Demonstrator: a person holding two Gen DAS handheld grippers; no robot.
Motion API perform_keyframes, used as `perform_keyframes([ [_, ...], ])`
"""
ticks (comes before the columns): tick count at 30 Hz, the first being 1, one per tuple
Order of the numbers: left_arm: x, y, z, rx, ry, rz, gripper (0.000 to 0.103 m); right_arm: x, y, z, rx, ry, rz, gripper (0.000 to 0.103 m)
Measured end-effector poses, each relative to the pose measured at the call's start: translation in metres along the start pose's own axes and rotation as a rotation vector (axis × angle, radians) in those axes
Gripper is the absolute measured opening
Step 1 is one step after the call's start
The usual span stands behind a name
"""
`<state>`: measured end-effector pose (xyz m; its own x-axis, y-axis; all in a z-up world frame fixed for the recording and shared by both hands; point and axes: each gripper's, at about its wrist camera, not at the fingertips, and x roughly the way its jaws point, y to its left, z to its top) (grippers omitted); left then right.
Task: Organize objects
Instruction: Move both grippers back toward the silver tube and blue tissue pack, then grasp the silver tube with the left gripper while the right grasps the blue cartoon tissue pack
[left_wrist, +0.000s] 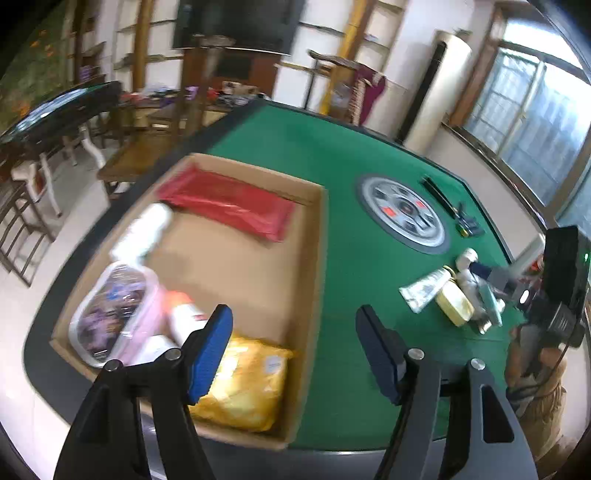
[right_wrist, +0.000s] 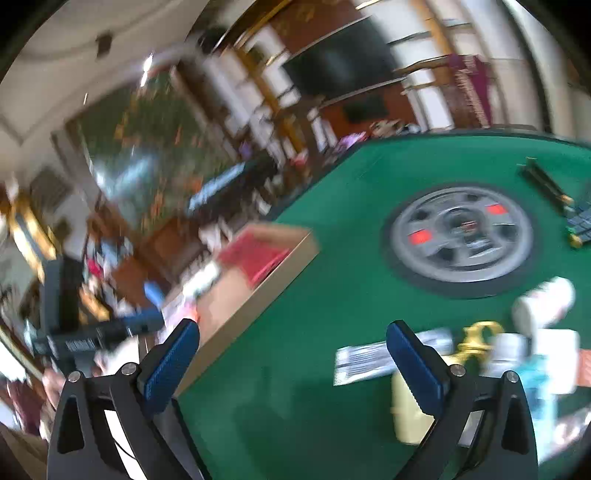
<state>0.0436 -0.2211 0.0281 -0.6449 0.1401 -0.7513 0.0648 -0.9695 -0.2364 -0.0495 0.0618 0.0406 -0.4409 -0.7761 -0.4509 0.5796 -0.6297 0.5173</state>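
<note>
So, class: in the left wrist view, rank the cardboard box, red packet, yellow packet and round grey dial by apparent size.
1. cardboard box
2. yellow packet, though nearness to the camera enlarges it
3. red packet and round grey dial: too alike to rank.

A: What carries it all?
B: A green felt table (left_wrist: 343, 206); a shallow brown cardboard box (left_wrist: 314, 258) lies left; a round grey centre disc (left_wrist: 402, 214) far; small toiletries (left_wrist: 443, 295) right.
</note>
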Motion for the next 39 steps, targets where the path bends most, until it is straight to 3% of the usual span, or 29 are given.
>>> perform_keyframes([
  [4, 0.025, -0.032, 0.004, 0.053, 0.049, -0.033, 0.069, -0.008, -0.025, 0.006, 0.126, -0.007, -0.020, 0.103],
  [11, 0.074, -0.105, -0.007, 0.216, 0.142, -0.075, 0.069, -0.013, -0.026, 0.007, 0.102, 0.015, -0.045, 0.103],
  [19, 0.107, -0.139, -0.001, 0.342, 0.199, -0.068, 0.069, -0.027, -0.040, 0.007, 0.153, -0.028, -0.072, 0.103],
  [25, 0.151, -0.163, -0.002, 0.504, 0.269, -0.046, 0.071, -0.040, -0.052, 0.011, 0.195, -0.070, -0.094, 0.103],
  [35, 0.175, -0.183, 0.015, 0.535, 0.256, -0.077, 0.071, -0.072, -0.067, 0.017, 0.243, -0.141, -0.116, 0.103],
  [37, 0.177, -0.188, 0.017, 0.530, 0.256, -0.072, 0.068, -0.077, -0.070, 0.017, 0.252, -0.148, -0.122, 0.103],
  [39, 0.174, -0.193, 0.016, 0.537, 0.249, -0.076, 0.055, -0.081, -0.074, 0.017, 0.266, -0.154, -0.131, 0.103],
])
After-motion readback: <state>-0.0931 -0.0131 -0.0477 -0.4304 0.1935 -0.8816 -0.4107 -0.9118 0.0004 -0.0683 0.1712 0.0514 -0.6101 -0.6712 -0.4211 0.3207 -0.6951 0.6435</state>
